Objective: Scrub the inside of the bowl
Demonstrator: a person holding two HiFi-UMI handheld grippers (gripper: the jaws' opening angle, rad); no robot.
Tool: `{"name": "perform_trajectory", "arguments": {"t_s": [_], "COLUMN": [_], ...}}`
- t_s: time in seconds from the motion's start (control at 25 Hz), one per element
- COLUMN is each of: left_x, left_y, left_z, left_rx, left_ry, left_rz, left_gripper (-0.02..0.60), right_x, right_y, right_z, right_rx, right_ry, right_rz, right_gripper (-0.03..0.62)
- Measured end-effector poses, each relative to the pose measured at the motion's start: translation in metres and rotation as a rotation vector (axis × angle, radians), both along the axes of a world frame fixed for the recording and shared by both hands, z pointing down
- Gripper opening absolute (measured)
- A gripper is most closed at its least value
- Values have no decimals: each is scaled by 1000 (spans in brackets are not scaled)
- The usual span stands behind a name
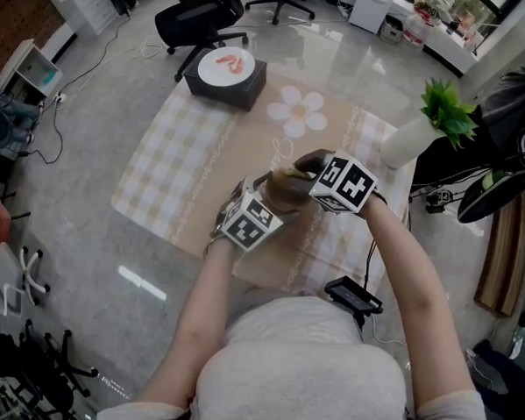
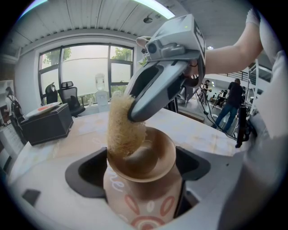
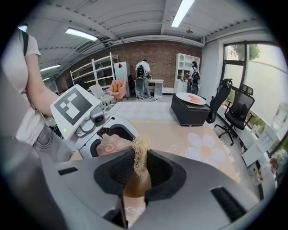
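Observation:
My left gripper [image 2: 140, 179] is shut on a brown bowl [image 2: 141, 173] with pink patterns, held tilted above the table; its rim and inside face the left gripper view. My right gripper [image 3: 139, 173] is shut on a tan fibrous scrubber [image 3: 140, 155]. That scrubber [image 2: 122, 130] rests on the bowl's left inner rim, pressed in from above by the right gripper [image 2: 135, 114]. In the head view both grippers meet over the table's near middle, left gripper [image 1: 268, 196] and right gripper [image 1: 304, 167], with the bowl [image 1: 286, 187] between them.
A checked cloth with a flower print [image 1: 296, 112] covers the table. A black box [image 1: 224, 80] with a white plate [image 1: 226, 64] on top stands at the far side. A white vase with a green plant [image 1: 420, 130] is at the right. Office chairs stand beyond.

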State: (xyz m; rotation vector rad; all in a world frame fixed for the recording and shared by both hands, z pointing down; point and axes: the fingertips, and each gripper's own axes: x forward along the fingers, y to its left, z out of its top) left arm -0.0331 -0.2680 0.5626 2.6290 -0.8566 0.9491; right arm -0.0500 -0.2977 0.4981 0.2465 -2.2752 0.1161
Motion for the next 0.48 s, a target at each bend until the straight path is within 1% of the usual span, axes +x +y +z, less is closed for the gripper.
{"name": "perform_trajectory", "arguments": {"t_s": [0.24, 0.48], "left_x": [0, 0], "left_y": [0, 0], "left_z": [0, 0], "left_rx": [-1, -1], "left_ry": [-1, -1], "left_rz": [-1, -1], "left_gripper": [463, 463], "right_x": [3, 12], "right_y": [-11, -18], "right_z": [7, 13], "right_rx": [-40, -56], "right_ry": [24, 67], "right_rz": [37, 60], "right_gripper": [80, 80]}}
